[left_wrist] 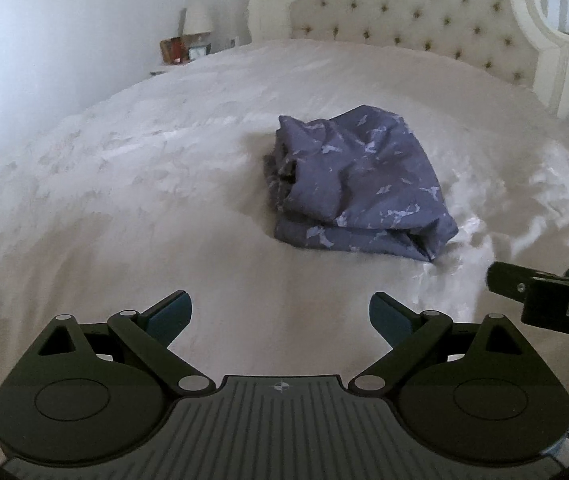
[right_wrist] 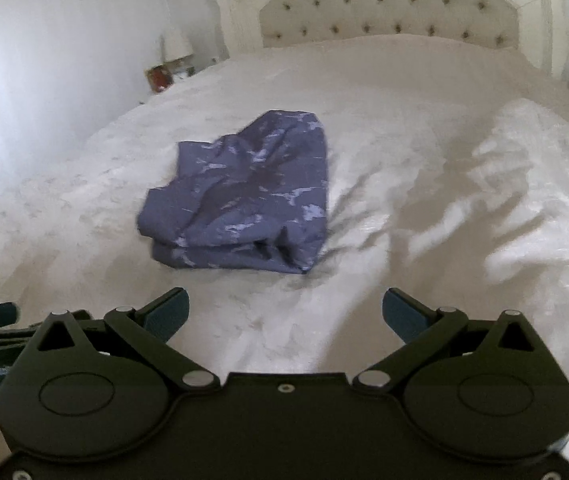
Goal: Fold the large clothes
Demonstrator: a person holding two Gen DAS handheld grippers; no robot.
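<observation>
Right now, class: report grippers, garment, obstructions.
Left gripper and right gripper open, empty. Purple cloth bundled on bed, untouched. Nothing between.

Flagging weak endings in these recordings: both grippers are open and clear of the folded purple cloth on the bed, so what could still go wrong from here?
1. The purple cloth sits as a loose, puffy bundle with gaping layers at its near edge; it may sag open.
2. The bedspread beside it is rumpled, so regrasping could snag it.
3. The left gripper and right gripper are close together and may collide.

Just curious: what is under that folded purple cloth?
The cloth lies on the white bedspread, which shows all around it. Whatever sits directly beneath or inside its folds is covered.
</observation>
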